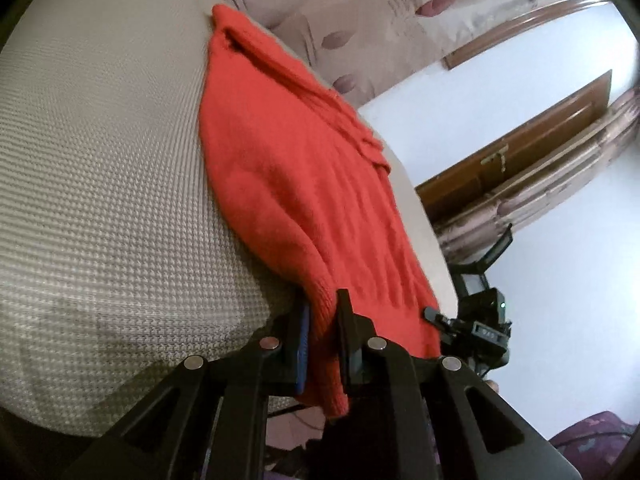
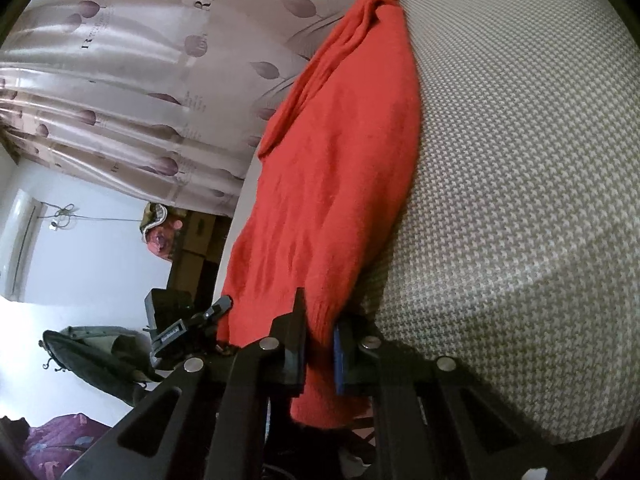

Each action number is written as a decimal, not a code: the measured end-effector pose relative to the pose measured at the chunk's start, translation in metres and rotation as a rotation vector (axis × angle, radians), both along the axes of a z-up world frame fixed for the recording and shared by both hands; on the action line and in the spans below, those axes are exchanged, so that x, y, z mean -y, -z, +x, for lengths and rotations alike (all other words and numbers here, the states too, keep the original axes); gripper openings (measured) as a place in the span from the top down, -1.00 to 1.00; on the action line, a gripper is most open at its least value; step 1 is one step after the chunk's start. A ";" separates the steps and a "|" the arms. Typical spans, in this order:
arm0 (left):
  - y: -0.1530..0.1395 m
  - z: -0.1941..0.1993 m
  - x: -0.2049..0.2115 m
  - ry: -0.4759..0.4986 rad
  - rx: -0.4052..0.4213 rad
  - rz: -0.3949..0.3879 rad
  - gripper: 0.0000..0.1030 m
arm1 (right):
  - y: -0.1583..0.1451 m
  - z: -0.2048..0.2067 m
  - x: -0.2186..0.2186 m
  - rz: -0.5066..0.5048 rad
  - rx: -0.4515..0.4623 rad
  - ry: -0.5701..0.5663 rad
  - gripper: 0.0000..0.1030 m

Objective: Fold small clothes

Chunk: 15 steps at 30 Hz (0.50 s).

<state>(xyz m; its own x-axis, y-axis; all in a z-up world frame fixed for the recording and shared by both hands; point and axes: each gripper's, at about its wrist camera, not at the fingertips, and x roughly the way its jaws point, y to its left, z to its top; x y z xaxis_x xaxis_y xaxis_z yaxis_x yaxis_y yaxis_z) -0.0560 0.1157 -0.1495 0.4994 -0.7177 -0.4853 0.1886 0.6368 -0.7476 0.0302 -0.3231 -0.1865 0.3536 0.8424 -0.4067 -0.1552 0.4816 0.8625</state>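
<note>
Both tongs (image 1: 320, 320) (image 2: 320, 320) clamped on red sweater (image 1: 288, 152) hem, patterned curtain (image 2: 140, 80) behind.

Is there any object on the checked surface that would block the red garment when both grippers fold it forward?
Nothing visible blocks it. Both the left gripper and the right gripper are shut on the red knit garment, and the checked surface beside it shows no other object.

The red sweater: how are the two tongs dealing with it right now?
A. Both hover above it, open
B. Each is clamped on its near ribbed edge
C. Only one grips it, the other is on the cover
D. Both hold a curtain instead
B: the left tongs and the right tongs each have their pads closed on the sweater hem, which hangs off the edge of the cover.
</note>
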 end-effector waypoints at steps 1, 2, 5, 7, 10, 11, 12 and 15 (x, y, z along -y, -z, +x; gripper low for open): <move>-0.002 -0.001 -0.001 0.000 0.008 0.000 0.76 | -0.001 -0.001 0.002 0.007 0.004 0.001 0.81; -0.004 -0.002 -0.001 0.000 0.015 -0.003 0.76 | -0.003 -0.002 0.001 0.013 0.007 0.005 0.81; -0.012 -0.006 -0.006 -0.001 0.055 -0.033 0.76 | -0.008 -0.002 0.002 0.040 0.011 0.008 0.82; -0.021 -0.009 -0.010 -0.010 0.106 -0.061 0.77 | -0.014 -0.002 0.005 0.048 0.029 0.009 0.82; -0.039 -0.012 -0.010 -0.025 0.182 -0.089 0.77 | -0.025 -0.001 0.009 0.094 0.054 0.014 0.82; -0.046 -0.011 -0.010 -0.027 0.202 -0.083 0.77 | -0.029 0.001 0.010 0.112 0.062 0.015 0.82; -0.053 -0.009 -0.010 -0.028 0.225 -0.072 0.78 | -0.034 0.002 0.011 0.118 0.070 0.014 0.82; -0.074 0.003 -0.008 -0.032 0.267 -0.060 0.79 | -0.050 0.011 0.012 0.124 0.101 0.006 0.82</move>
